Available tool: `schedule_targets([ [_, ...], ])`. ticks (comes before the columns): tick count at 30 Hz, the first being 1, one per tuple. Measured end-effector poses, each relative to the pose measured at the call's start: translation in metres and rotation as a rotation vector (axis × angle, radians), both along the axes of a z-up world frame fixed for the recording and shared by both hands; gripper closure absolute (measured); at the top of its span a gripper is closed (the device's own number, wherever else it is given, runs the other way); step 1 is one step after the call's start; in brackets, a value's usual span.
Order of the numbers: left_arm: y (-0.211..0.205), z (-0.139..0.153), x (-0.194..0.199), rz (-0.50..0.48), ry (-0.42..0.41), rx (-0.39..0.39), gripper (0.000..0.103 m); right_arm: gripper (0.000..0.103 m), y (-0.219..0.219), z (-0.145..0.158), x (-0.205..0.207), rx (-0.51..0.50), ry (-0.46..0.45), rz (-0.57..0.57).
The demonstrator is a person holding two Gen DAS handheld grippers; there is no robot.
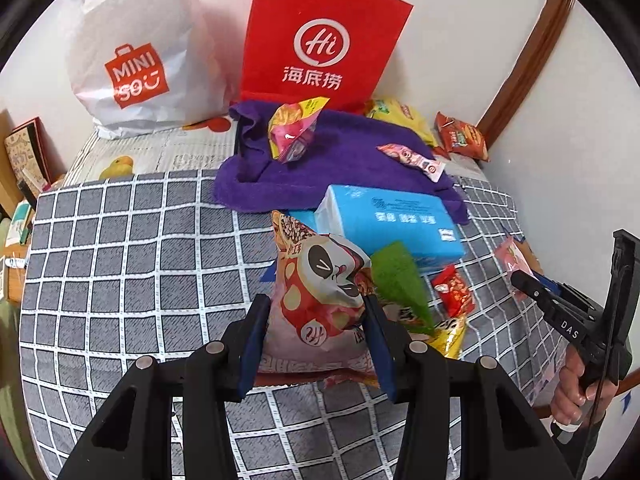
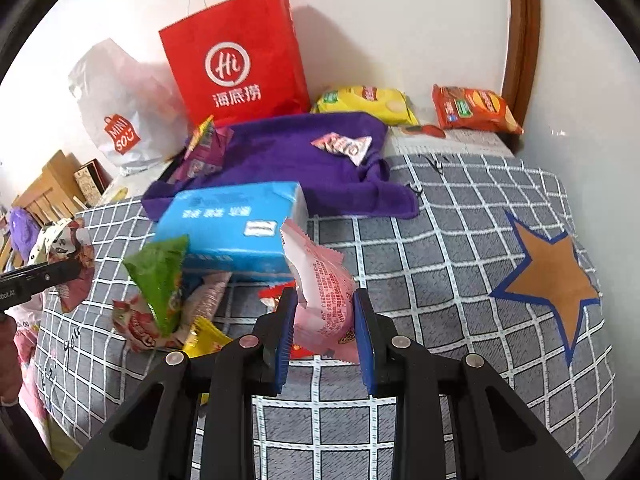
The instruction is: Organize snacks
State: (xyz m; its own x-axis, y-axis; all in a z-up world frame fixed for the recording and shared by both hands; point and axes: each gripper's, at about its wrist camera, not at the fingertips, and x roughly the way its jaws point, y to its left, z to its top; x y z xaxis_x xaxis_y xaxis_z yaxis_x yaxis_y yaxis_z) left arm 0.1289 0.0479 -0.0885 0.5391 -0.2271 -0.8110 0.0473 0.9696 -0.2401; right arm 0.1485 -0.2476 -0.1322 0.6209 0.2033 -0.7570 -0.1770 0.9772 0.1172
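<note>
Two packets are held clear of the checked cloth [image 2: 460, 216]: a panda-printed snack bag [image 1: 320, 300] is clamped in the left gripper [image 1: 316, 340], a pink packet [image 2: 324, 296] in the right gripper [image 2: 324, 336]. Several snacks are left beside the blue tissue box [image 1: 392, 216], and others beyond it; where sorted ones go cannot be told, perhaps the red bag [image 1: 320, 40].

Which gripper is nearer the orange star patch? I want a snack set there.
Right. The right gripper, holding a pink packet, is beside the star patch; the left gripper is far across.
</note>
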Motion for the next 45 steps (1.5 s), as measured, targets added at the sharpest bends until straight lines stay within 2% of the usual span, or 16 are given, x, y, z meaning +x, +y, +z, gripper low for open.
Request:
schedule_targets([
  [4,-0.007,0.006,0.003,-0.014,0.013,-0.001,0.059,0.075,0.003,0.009,-0.001,-0.013,-0.021,0.008],
  [8,-0.017,0.015,0.006,-0.054,0.02,0.02,0.059,0.075,0.004,0.017,0.005,0.016,-0.01,0.042],
  [12,-0.023,0.023,0.009,-0.088,0.003,0.01,0.059,0.075,0.01,0.03,0.002,-0.037,-0.047,0.051],
  [22,-0.017,0.041,0.031,-0.063,-0.023,-0.009,0.059,0.075,0.029,0.048,0.011,-0.071,-0.084,0.08],
  [33,-0.009,0.061,0.073,-0.026,-0.06,-0.012,0.059,0.075,0.047,0.074,0.06,-0.057,-0.125,0.096],
  [45,-0.006,0.046,0.13,-0.013,-0.031,-0.029,0.059,0.075,0.057,0.068,0.119,-0.051,-0.11,0.093],
])
